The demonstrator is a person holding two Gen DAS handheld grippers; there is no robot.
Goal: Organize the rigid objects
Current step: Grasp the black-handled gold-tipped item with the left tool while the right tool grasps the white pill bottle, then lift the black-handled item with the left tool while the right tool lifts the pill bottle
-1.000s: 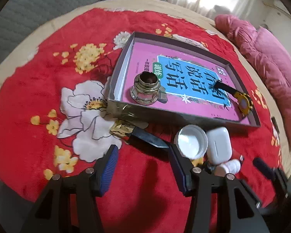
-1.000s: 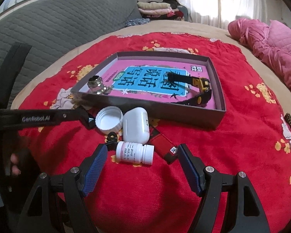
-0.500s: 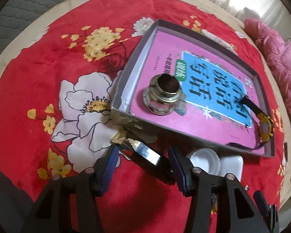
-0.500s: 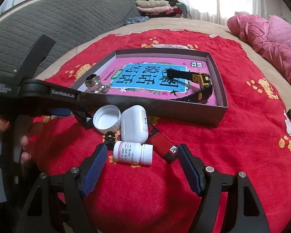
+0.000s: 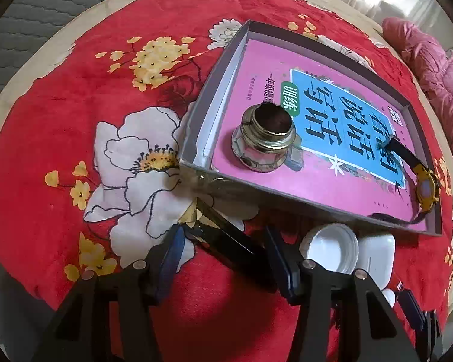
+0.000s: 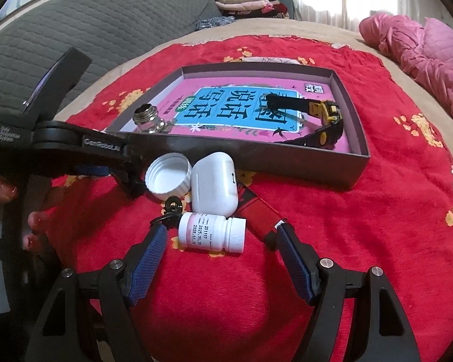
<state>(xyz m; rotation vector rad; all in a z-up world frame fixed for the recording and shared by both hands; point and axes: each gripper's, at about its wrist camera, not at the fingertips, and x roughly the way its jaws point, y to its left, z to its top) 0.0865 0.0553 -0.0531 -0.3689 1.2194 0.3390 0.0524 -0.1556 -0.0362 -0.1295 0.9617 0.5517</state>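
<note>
Black and gold, a flat bar (image 5: 220,235) lies on the red blanket (image 5: 60,96) just in front of the tray (image 5: 208,102), between the left gripper's (image 5: 223,250) blue pads; the jaws stand apart on either side of it, and whether either pad touches it I cannot tell. Inside the tray, on a pink book (image 5: 317,181), stand a small glass jar (image 5: 264,138) near the left corner and a yellow watch (image 5: 424,190) at the far right. Outside the front wall lie a white cap (image 6: 169,176), open side up, and beside it a white earbud case (image 6: 214,187), touching. A white pill bottle (image 6: 211,232) lies on its side just beyond the right gripper (image 6: 220,253), whose jaws are wide apart and hold nothing. A red strip (image 6: 259,214) runs under the case toward the right pad. Beyond the blanket lie a pink quilt (image 6: 422,42) and a grey padded cover (image 6: 105,21).
</note>
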